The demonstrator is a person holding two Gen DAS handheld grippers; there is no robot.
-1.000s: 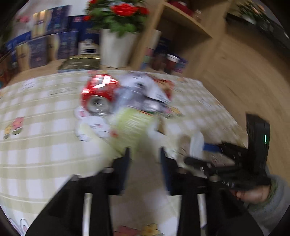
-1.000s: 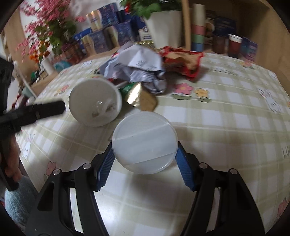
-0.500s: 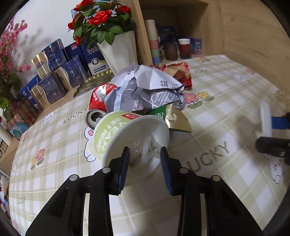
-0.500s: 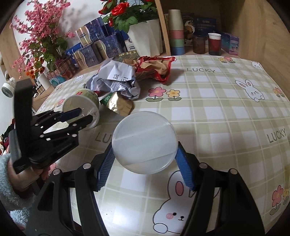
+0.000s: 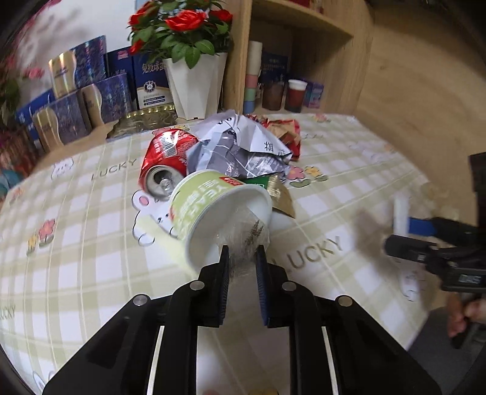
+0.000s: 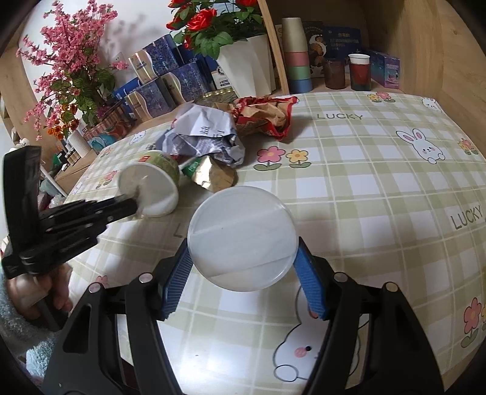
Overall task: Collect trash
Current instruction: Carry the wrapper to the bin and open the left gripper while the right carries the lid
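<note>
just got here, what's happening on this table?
Trash pickup, mid-grab. The left gripper is shut on crinkled clear plastic sticking out of the green paper bowl, which lies tipped on its side. The right gripper holds a round translucent lid above the tablecloth. Still on the table: a crushed red can, crumpled paper, a gold wrapper and a red snack bag.

- The counter (image 6: 379, 170) is covered by a green checked cloth printed with rabbits and flowers.
- A wooden shelf unit (image 5: 303, 54) is seen behind it, backed by a white wall (image 5: 100, 21).
- Red roses in a white pot (image 6: 246, 70) are set beside blue boxes (image 6: 158, 82).
</note>
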